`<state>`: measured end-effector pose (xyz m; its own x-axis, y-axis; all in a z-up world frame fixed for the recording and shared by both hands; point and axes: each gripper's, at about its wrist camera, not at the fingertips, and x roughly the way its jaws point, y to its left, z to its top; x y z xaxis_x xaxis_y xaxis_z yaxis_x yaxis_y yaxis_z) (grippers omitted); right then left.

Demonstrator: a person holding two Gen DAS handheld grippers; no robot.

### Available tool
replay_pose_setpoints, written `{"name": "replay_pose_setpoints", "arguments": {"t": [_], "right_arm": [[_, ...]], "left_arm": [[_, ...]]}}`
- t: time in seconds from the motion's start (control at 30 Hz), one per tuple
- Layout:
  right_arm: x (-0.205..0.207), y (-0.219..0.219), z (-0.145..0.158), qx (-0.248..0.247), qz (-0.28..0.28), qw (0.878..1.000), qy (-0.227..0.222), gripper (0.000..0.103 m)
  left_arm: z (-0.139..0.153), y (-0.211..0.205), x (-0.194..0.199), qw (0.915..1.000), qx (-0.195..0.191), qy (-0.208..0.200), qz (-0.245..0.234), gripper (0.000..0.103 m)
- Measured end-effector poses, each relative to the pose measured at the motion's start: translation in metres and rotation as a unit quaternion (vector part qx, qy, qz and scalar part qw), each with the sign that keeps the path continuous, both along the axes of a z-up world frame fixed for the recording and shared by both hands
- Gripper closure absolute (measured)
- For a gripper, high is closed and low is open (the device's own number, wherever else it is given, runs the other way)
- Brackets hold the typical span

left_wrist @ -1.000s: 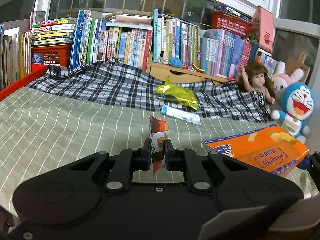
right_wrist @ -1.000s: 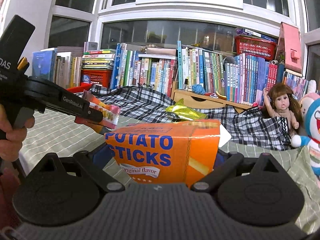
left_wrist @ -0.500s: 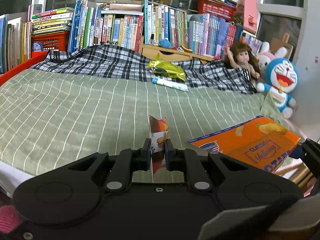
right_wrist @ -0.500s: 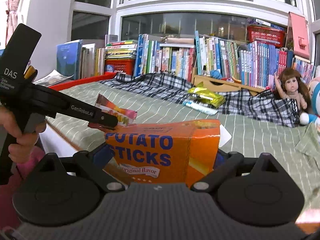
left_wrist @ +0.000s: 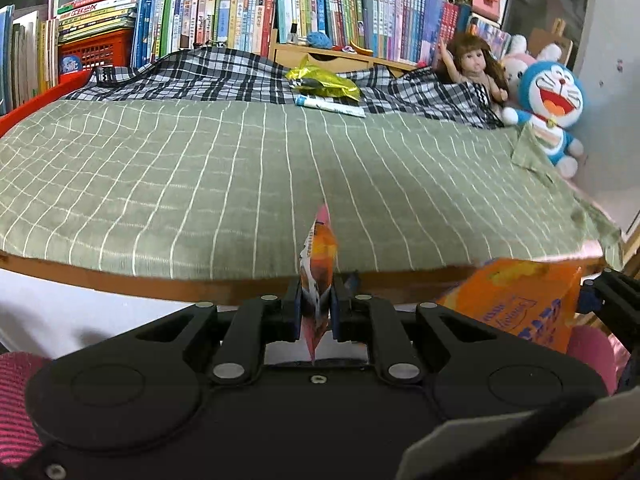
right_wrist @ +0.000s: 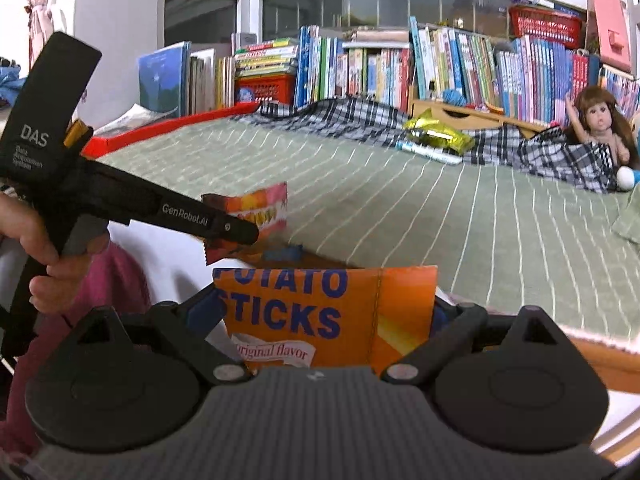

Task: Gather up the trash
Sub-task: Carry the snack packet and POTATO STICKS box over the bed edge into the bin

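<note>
Trash from the bed point(left_wrist: 224, 184) is in hand and being carried off it: both tongs are loaded, and the view from each has the mattress edge just ahead, the striped green cover beyond. No bin shows in either view, so the next move, by the look of it, calls for finding one and letting go over it, one piece at a time. Largest is the orange potato-stick box point(right_wrist: 332, 316), clamped across its width by the right gripper point(right_wrist: 326, 312), jaws wide, its long side running away from the camera toward the bed. Smaller, the snack wrapper point(left_wrist: 318, 276) stands on edge, pinched in the narrow jaws of the left gripper point(left_wrist: 316, 308), long axis upright, top corner pointing up and slightly forward. Still lying at the far end, on the checked blanket point(left_wrist: 224, 76): a gold foil bag point(left_wrist: 324, 82) and, just beside it, a white tube point(left_wrist: 330, 105), pointing across the bed.
</note>
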<state>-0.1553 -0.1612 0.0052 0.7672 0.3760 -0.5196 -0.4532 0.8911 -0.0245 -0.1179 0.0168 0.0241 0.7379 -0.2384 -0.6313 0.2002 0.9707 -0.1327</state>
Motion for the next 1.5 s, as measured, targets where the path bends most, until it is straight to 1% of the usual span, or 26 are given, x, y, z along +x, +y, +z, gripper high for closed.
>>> {"name": "replay_pose_setpoints", "arguments": {"t": [0.27, 0.47, 0.7, 0.9, 1.0, 1.07, 1.2, 1.37, 1.5], "right_arm": [[-0.005, -0.001, -0.011, 0.011, 0.007, 1.000, 0.025, 0.008], [-0.005, 0.001, -0.022, 0.010, 0.011, 0.999, 0.043, 0.008], [-0.001, 0.000, -0.046, 0.000, 0.004, 0.997, 0.075, 0.008], [0.010, -0.005, -0.068, 0.001, -0.006, 0.994, 0.105, 0.008], [0.019, -0.006, -0.082, 0.003, -0.008, 0.991, 0.131, 0.008], [0.024, -0.004, -0.091, -0.001, -0.007, 0.989, 0.144, 0.008], [0.030, 0.002, -0.107, -0.018, 0.001, 0.986, 0.163, 0.008], [0.037, 0.006, -0.119, -0.025, 0.004, 0.984, 0.176, 0.008], [0.039, 0.007, -0.126, -0.026, 0.003, 0.983, 0.183, 0.007]], "left_arm": [[-0.009, -0.004, -0.016, 0.9999, 0.006, 0.006, -0.010, 0.090], [-0.019, -0.007, -0.028, 0.9995, 0.013, 0.018, -0.024, 0.090], [-0.044, -0.005, -0.032, 0.9978, 0.025, 0.053, -0.030, 0.090], [-0.079, 0.000, -0.019, 0.9937, 0.016, 0.104, -0.038, 0.090], [-0.099, 0.000, -0.010, 0.9913, 0.023, 0.125, -0.036, 0.090], [-0.110, 0.001, -0.004, 0.9893, 0.023, 0.140, -0.035, 0.090], [-0.129, -0.001, 0.007, 0.9842, 0.030, 0.168, -0.049, 0.089], [-0.142, -0.006, 0.021, 0.9815, 0.041, 0.179, -0.052, 0.089], [-0.148, -0.006, 0.031, 0.9797, 0.036, 0.188, -0.059, 0.088]]}}
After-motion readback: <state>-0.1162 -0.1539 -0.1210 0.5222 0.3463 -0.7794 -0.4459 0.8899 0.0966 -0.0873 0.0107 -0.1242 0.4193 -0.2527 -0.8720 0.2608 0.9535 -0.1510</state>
